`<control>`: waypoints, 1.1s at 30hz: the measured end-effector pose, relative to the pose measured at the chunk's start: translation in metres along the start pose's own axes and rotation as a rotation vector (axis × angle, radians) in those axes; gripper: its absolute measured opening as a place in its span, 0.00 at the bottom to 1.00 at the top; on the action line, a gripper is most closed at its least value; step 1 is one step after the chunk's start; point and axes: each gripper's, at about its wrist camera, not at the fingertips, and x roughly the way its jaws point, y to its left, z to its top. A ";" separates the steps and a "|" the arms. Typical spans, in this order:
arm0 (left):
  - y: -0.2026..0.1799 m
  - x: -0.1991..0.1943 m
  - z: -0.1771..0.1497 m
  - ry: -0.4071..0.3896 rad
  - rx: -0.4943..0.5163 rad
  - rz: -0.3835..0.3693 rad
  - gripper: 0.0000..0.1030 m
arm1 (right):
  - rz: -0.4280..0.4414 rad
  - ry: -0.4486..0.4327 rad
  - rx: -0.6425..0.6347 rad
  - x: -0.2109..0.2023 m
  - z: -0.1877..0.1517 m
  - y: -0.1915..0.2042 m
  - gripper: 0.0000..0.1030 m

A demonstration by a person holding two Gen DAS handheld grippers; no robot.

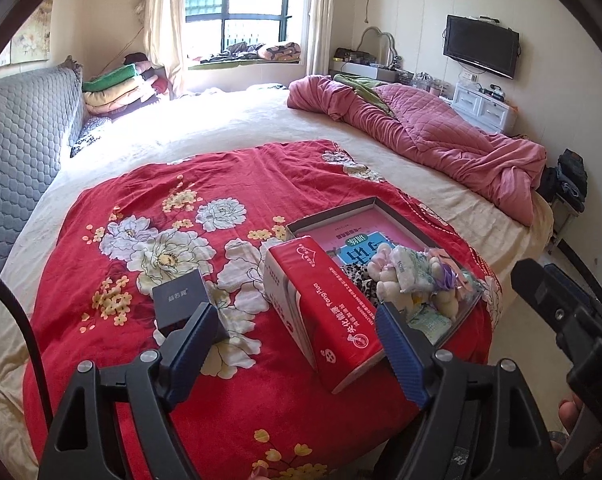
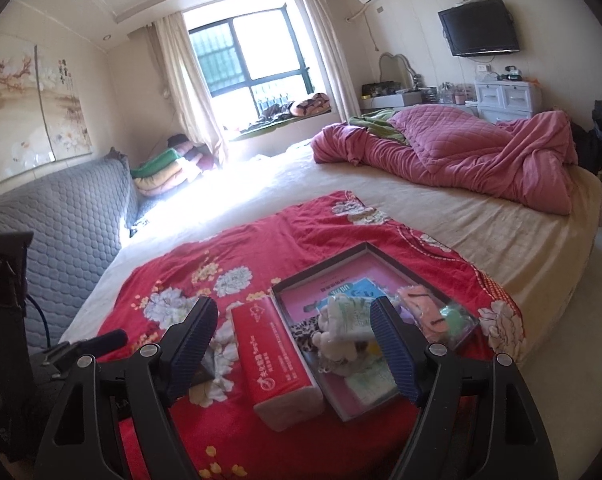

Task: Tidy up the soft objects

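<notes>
Open bedspread at left, clutter at right

The red tissue pack [image 1: 321, 312], tray [image 1: 333, 210] and small black box [image 1: 181, 300] crowd the lower centre; the floral red blanket [image 1: 113, 208] at left lies free.

On the near red floral blanket [image 1: 205, 216]: one red tissue pack [image 1: 325, 320]; one small dark box [image 1: 183, 304] to its left; one shallow tray [image 1: 333, 210] to its right; farther right, one pink quilt [image 1: 441, 136].

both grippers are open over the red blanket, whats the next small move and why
Probably ease the left gripper forward and close on the red tissue pack. It leans half over the edge of the shallow box instead of lying inside with the plush toy and small packets, and it already sits between the open fingers. The right gripper is open too and holds nothing.
</notes>
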 end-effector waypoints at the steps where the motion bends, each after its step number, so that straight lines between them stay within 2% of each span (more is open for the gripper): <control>1: -0.001 0.002 -0.003 0.007 0.001 0.000 0.78 | -0.017 0.012 -0.012 0.001 -0.004 -0.001 0.77; 11: -0.018 0.021 -0.032 0.067 -0.053 -0.057 0.78 | -0.142 0.104 -0.085 0.007 -0.042 -0.029 0.77; 16: -0.030 0.032 -0.046 0.094 -0.035 -0.068 0.78 | -0.176 0.113 -0.097 0.009 -0.051 -0.038 0.77; 21: -0.039 0.042 -0.054 0.120 -0.012 -0.051 0.78 | -0.193 0.135 -0.110 0.015 -0.058 -0.042 0.77; 33: -0.043 0.046 -0.059 0.123 0.007 -0.034 0.78 | -0.190 0.188 -0.121 0.025 -0.073 -0.041 0.77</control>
